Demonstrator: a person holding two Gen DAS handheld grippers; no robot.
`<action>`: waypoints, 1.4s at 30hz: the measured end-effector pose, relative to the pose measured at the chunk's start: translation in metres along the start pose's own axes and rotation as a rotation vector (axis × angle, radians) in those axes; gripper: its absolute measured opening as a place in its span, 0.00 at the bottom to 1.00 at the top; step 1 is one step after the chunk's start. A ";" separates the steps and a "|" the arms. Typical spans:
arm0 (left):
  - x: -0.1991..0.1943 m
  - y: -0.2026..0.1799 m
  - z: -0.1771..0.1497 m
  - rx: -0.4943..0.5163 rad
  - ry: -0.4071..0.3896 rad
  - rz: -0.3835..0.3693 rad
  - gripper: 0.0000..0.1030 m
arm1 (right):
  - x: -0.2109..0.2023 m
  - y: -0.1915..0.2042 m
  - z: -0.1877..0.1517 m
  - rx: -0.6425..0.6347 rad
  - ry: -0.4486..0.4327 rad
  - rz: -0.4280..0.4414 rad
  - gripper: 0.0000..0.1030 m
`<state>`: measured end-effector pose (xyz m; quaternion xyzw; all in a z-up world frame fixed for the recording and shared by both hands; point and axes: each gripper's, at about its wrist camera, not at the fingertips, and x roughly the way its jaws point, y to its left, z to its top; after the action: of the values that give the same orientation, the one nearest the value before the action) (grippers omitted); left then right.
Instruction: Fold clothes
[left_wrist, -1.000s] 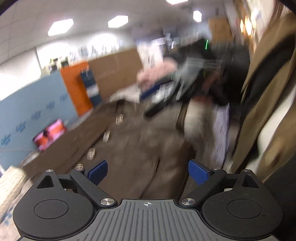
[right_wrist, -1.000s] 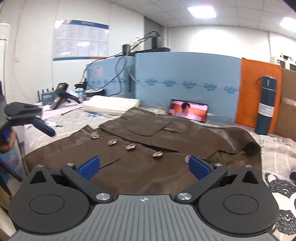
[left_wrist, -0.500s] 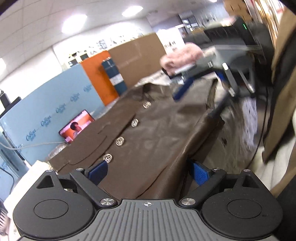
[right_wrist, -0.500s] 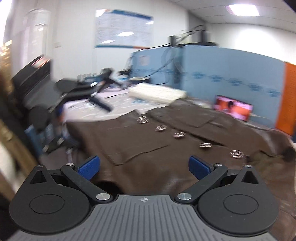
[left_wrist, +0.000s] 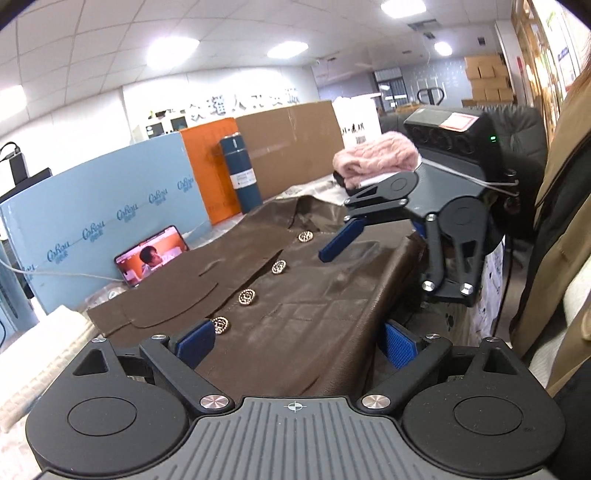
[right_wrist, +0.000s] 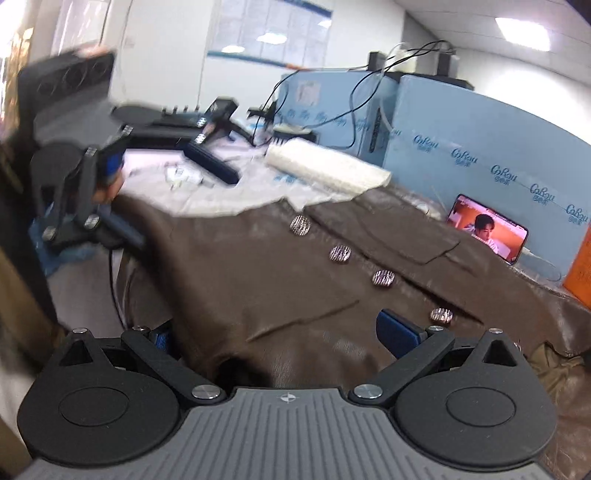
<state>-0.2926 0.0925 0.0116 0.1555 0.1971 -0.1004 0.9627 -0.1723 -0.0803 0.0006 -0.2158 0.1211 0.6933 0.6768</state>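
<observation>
A brown jacket (left_wrist: 295, 291) with a row of metal buttons lies flat on the table, its front edge hanging over the near side. My left gripper (left_wrist: 297, 345) is open, its blue pads straddling the jacket's near corner at the hem end. My right gripper (right_wrist: 280, 336) is open too, low over the jacket's front edge, with cloth between its fingers and nothing pinched. In the left wrist view the right gripper (left_wrist: 369, 251) hovers over the jacket's near edge further along. The right wrist view shows the left gripper (right_wrist: 85, 184) at the far left, blurred.
A phone (left_wrist: 151, 254) playing video leans on a blue foam board (left_wrist: 92, 214) behind the jacket. A dark blue flask (left_wrist: 242, 173), orange board and cardboard stand further along. Pink knitwear (left_wrist: 376, 158) and a white folded towel (right_wrist: 325, 168) lie at the table's ends. A person's tan coat (left_wrist: 565, 206) is at right.
Both grippers have swung and come down closer to the jacket's front edge, one at each end. The left view has turned to look along the jacket. Both stayed open.
</observation>
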 end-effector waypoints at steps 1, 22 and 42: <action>-0.003 0.001 -0.001 -0.006 -0.009 -0.006 0.93 | 0.001 -0.002 0.001 0.009 -0.004 -0.007 1.00; 0.003 0.012 -0.029 0.022 -0.030 0.021 0.43 | -0.025 -0.017 -0.014 0.141 0.040 -0.050 1.00; 0.008 0.032 -0.028 -0.221 -0.206 0.136 0.24 | -0.102 -0.073 -0.071 0.191 0.197 -0.505 0.68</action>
<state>-0.2870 0.1310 -0.0083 0.0505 0.0963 -0.0280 0.9937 -0.0915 -0.1997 -0.0054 -0.2407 0.1935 0.4639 0.8303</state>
